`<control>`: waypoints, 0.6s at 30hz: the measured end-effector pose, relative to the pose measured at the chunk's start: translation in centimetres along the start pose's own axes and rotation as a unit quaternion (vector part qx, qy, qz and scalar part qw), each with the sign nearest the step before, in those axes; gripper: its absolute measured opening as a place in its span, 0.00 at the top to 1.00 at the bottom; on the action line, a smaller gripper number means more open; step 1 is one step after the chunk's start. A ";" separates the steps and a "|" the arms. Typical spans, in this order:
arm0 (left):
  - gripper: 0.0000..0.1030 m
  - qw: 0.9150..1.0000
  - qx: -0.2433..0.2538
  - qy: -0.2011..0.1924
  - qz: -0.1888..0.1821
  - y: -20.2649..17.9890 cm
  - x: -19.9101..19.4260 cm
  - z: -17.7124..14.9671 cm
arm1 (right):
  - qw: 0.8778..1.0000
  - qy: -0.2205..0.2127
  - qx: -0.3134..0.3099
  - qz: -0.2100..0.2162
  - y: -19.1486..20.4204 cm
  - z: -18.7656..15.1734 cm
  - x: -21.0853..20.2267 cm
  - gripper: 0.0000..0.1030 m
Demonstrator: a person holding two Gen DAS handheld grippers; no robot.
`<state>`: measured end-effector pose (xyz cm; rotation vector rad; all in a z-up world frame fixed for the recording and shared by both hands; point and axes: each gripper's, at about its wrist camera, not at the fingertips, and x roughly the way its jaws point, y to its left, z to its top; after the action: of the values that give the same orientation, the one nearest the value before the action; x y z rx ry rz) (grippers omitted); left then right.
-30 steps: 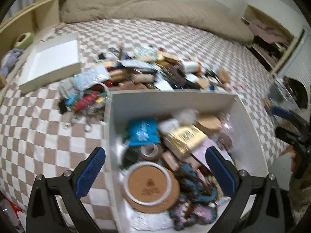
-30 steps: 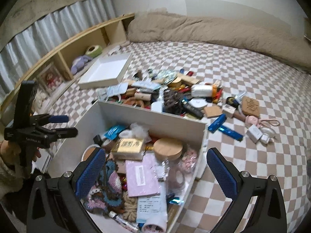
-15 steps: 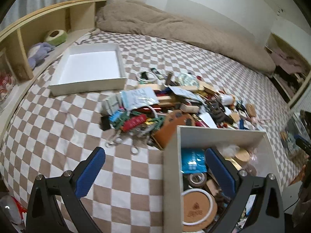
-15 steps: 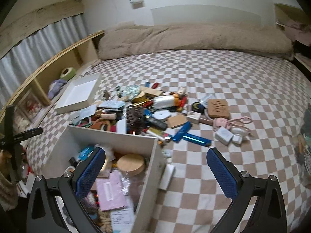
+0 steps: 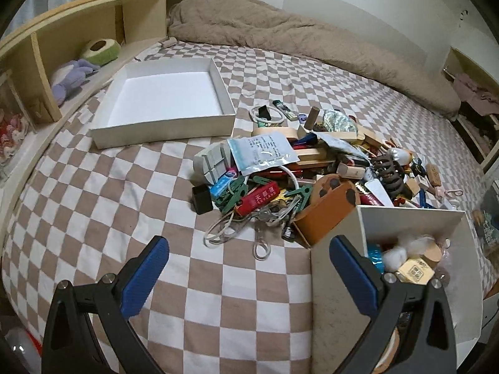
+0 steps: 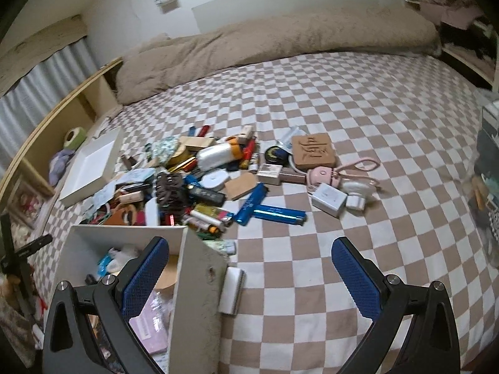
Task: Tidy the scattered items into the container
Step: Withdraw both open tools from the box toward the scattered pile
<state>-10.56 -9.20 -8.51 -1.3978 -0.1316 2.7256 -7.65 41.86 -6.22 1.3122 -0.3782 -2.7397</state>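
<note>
Dozens of small items (image 6: 199,184) lie heaped on the checked bedspread (image 6: 358,118), just beyond the far wall of your container (image 6: 199,286), a white box already part-filled.

Blue tube (image 6: 279,212): nearest loose piece on the right, lying flat, long axis running left to right across your view, one end touching a second blue tube (image 6: 251,201) set at an angle to it. It looks light, stiff and glossy, so likely slippery; take it across the middle of its short width.

Keys and clips (image 5: 265,198): a tangled bunch on the left of the pile, likely to drag neighbours along when lifted.

Brown claw clip (image 6: 168,188): probably brittle, though blur makes that hard to judge.

Right gripper (image 6: 249,277): fingers wide apart, holding nothing, above the box corner.

Left gripper (image 5: 249,275): fingers likewise spread and empty, over bare bedspread short of the pile.

Empty white tray (image 5: 165,106): well apart, far left.
</note>
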 end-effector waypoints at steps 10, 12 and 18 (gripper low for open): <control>0.18 0.999 0.039 0.021 -0.029 2.0 4.9 -0.9 | 0.998 0.035 0.056 -0.023 -2.4 -0.4 3.5 0.00; 0.22 0.998 0.044 0.028 -0.035 2.4 5.7 -1.2 | 0.996 0.047 0.071 -0.022 -2.9 -0.6 4.4 0.00; 0.22 0.995 0.086 0.026 -0.039 2.1 7.1 -2.0 | 0.995 0.051 0.064 -0.053 -3.6 -0.6 6.2 0.00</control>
<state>-13.10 -10.46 -15.66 -1.3836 0.0502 2.5659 -10.95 44.09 -12.17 1.5388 -0.4976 -2.7597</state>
